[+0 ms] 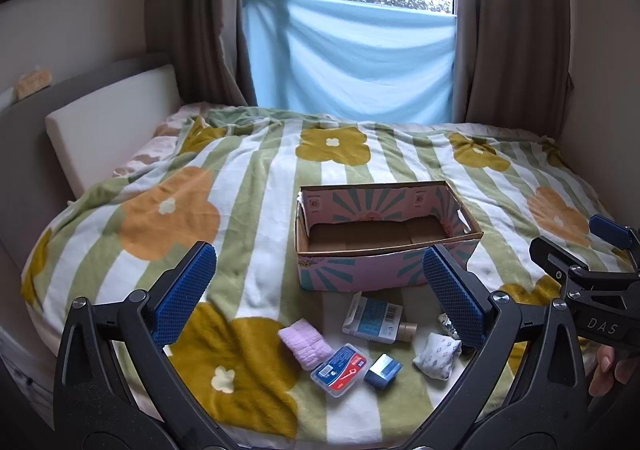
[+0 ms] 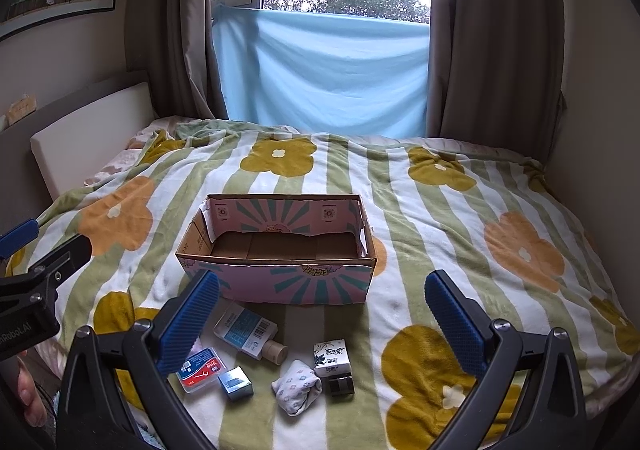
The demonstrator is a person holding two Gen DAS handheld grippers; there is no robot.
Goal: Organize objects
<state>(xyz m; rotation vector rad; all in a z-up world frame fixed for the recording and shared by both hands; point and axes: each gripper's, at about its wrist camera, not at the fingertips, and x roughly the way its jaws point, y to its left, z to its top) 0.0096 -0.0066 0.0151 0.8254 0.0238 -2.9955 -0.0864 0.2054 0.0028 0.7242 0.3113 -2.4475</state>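
My left gripper and right gripper both hover empty, fingers spread wide, over small items near the bed's front edge. The bottle in its blue sleeve lies flat, cap pointing right and toward me. Behind it the empty cardboard box sits mid-bed, long axis left-right.

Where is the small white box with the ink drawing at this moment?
In the right wrist view the small white box stands on the blanket in front of the cardboard box, right of the rolled sock, with a dark object just before it.
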